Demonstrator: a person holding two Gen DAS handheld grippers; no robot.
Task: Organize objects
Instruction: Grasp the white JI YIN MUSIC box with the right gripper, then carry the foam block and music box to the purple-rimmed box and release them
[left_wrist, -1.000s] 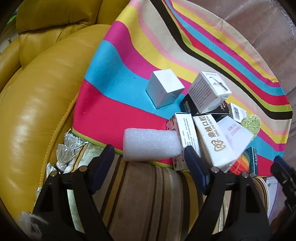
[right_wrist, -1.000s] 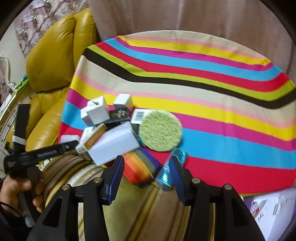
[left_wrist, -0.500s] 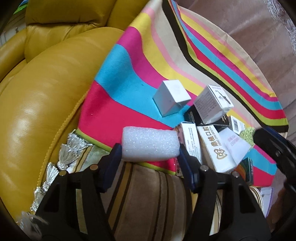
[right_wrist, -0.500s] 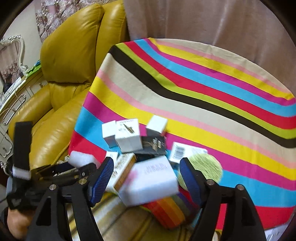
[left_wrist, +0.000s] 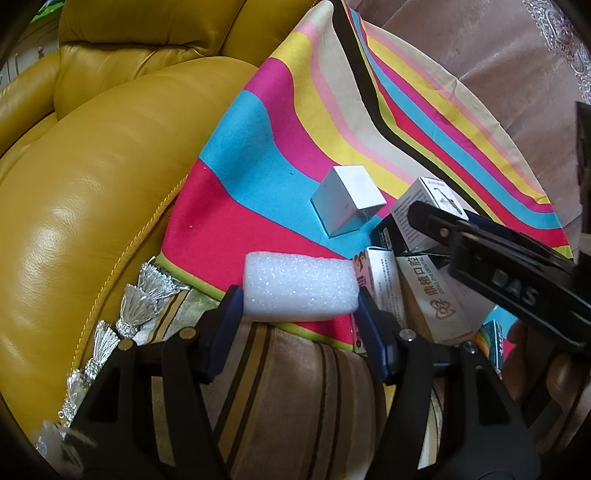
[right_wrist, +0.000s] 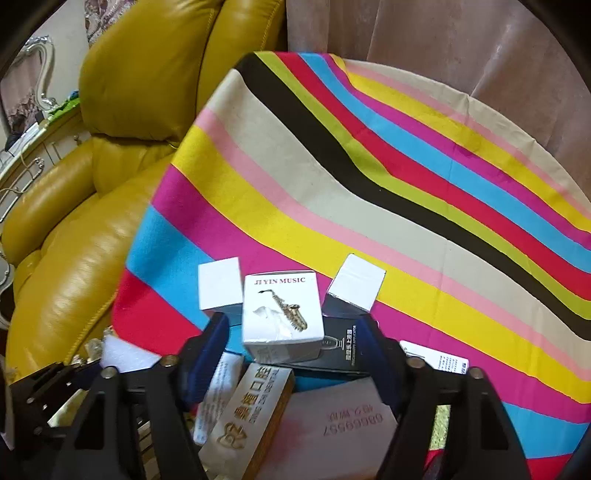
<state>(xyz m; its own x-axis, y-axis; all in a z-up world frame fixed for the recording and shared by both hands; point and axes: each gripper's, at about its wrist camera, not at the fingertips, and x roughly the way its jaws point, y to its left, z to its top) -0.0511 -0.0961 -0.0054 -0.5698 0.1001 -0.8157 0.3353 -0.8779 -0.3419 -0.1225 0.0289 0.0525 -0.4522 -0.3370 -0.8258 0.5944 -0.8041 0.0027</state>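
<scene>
A white foam block (left_wrist: 299, 286) lies at the near edge of the striped cloth (left_wrist: 295, 155). My left gripper (left_wrist: 297, 300) is shut on it, one pad against each end. Right of it is a heap of small boxes. My right gripper (right_wrist: 293, 325) hangs over that heap, and its black body (left_wrist: 498, 266) crosses the left wrist view. Its jaws are closing, with the white saxophone box (right_wrist: 280, 310) between the fingers and a gap on both sides. That box rests on a black box (right_wrist: 340, 350).
Two white cubes (right_wrist: 218, 282) (right_wrist: 356, 282) flank the saxophone box. A gold-lettered dental box (right_wrist: 255, 417) and a flat white box (right_wrist: 340, 421) lie nearer. A yellow leather sofa (left_wrist: 92, 184) is at the left, a brown striped cushion (left_wrist: 288, 387) below, a curtain (right_wrist: 443, 44) behind.
The left jaws narrowed onto the foam block. My right gripper swung left from the rainbow item and green round pad to the saxophone box, opening wider, and now shows in the left wrist view.
</scene>
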